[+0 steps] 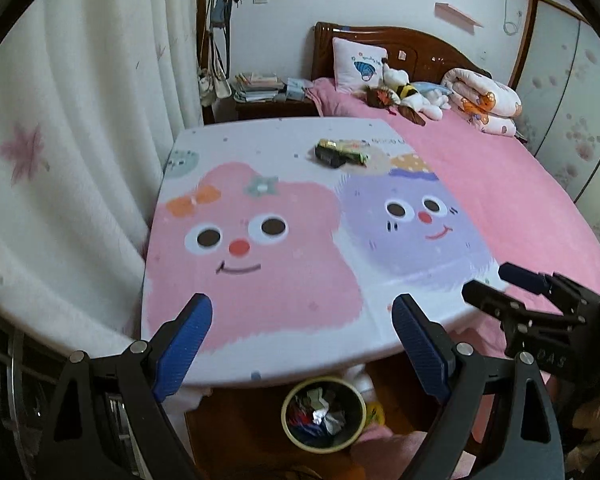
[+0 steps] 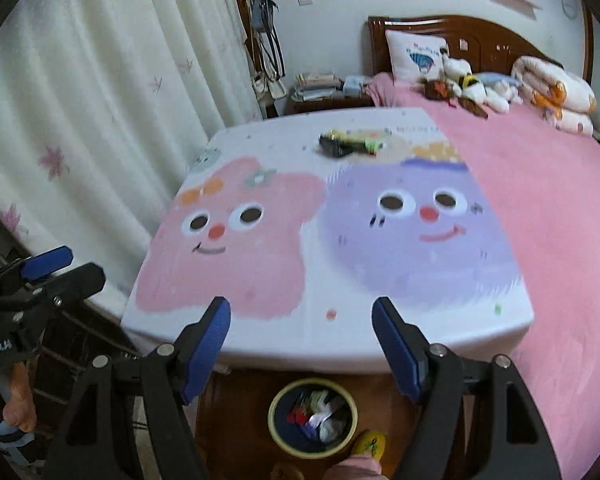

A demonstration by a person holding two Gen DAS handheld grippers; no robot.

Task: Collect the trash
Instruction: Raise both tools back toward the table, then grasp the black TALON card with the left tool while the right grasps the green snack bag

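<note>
**Wrappers left at the far edge, bin at my feet**

Bedroom first: pale flowered curtains (image 1: 72, 128) hang soft on my left, and a pink-sheeted bed (image 1: 512, 200) with a glossy wooden headboard fills the right and back. Laid over its near corner is a flat, smooth table top (image 1: 260, 344) printed with two cartoon faces, one pink, one lilac, its front edge rounded.

Below that edge stands a small round trash bin (image 1: 324, 414) with a yellowish rim, already holding crumpled foil and coloured scraps.

What remains for me is the little heap of snack wrappers (image 1: 342, 153) near the far edge of the top, well apart from both my tools. They look thin, shiny and crinkled; I judge them featherlight, slippery on that slick print, and easily crushed without harm. Pinching a raised fold or a loose end should serve better than trying for the flat middle.

My left gripper (image 1: 302, 344) hangs above the near edge, jaws spread wide, nothing between the ribbed blue pads. My right gripper (image 2: 302, 348) does likewise, equally agape and empty.
</note>
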